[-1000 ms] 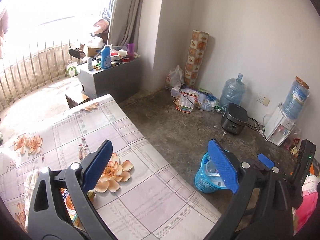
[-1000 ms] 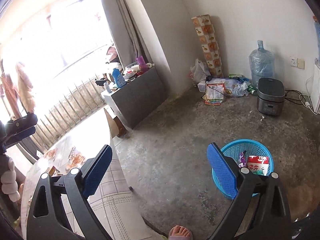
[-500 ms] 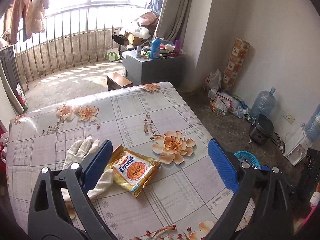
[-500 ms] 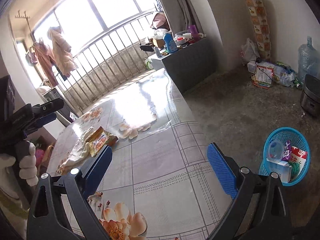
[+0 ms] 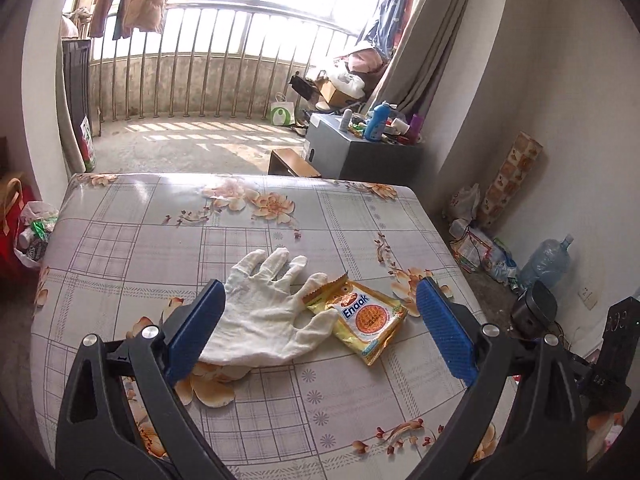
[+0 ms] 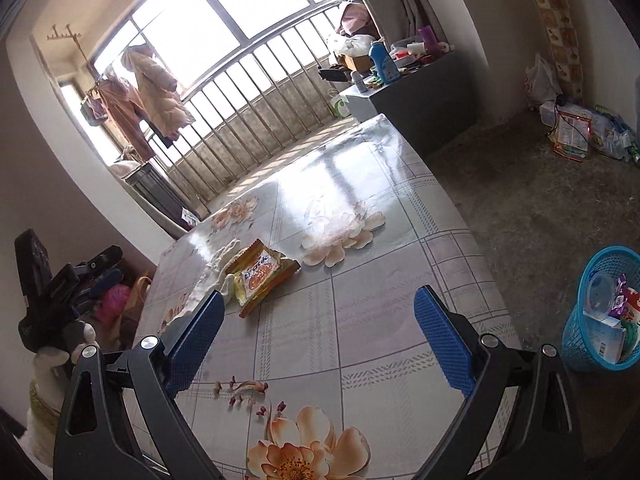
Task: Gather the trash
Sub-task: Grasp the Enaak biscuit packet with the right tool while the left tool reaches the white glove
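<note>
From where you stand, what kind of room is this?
Probably a lived-in home, a dining or living room by a balcony. A table with a floral cover fills it, laundry hangs at the railed window, and a water jug and rice cooker sit on the floor.

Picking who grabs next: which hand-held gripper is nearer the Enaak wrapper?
Left. The left hand-held gripper hangs open right over the Enaak wrapper, framing it. The right hand-held gripper is open too, farther back along the table.

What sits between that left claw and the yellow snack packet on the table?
Nothing blocks it. The left claw is open above the snack packet, though a white glove lies against the packet's left edge, its fingers overlapping it.
</note>
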